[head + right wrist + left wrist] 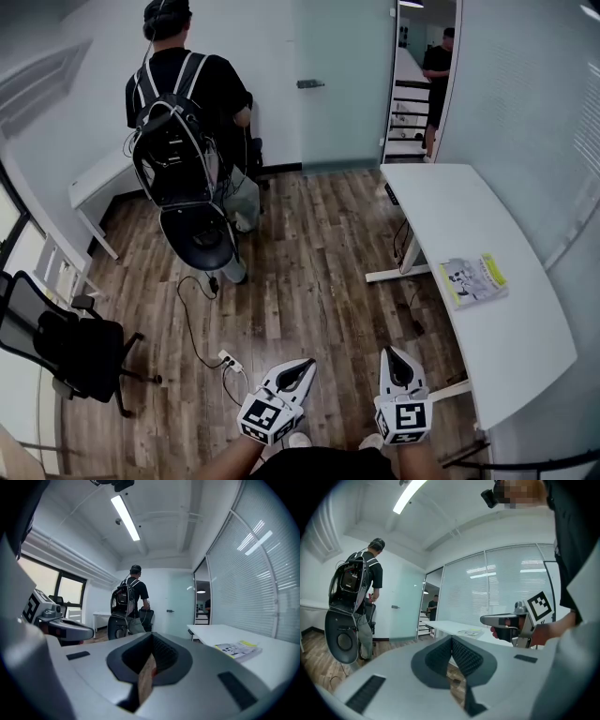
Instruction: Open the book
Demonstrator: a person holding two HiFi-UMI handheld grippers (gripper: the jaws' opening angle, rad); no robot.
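The book (472,279) lay closed, cover up, on the white counter (506,361). It sat near the long edge that faced the open floor, with bare top all round it. That spot seemed to keep it easy to reach from the room side, and the empty surface gave the cover space to swing over.

Neither tool was at it. The left hand-held gripper (298,367) and the right hand-held gripper (397,357) hung low in front of the person, side by side above the wooden floor (309,281). Both were well apart from the book and pointed roughly level into the room rather than at it. Each had its jaws drawn together at the tips with nothing between them, and only floor showed through the slit lower down. I took this for a carrying posture, with the jaws kept narrow because there was nothing yet to hold.

In the right gripper view the book lay ahead and off to the right of the jaws. That hand was the nearer of the two and looked the likelier to arrive first. The task had not begun. Lifting the cover would probably call for a tip slipped under its free edge while the other tool steadied the book.

A second person with a backpack (178,141) stood across the room, back turned, clear of the way. A power strip (228,360) and its cable lay on the floor just ahead of the left tool.
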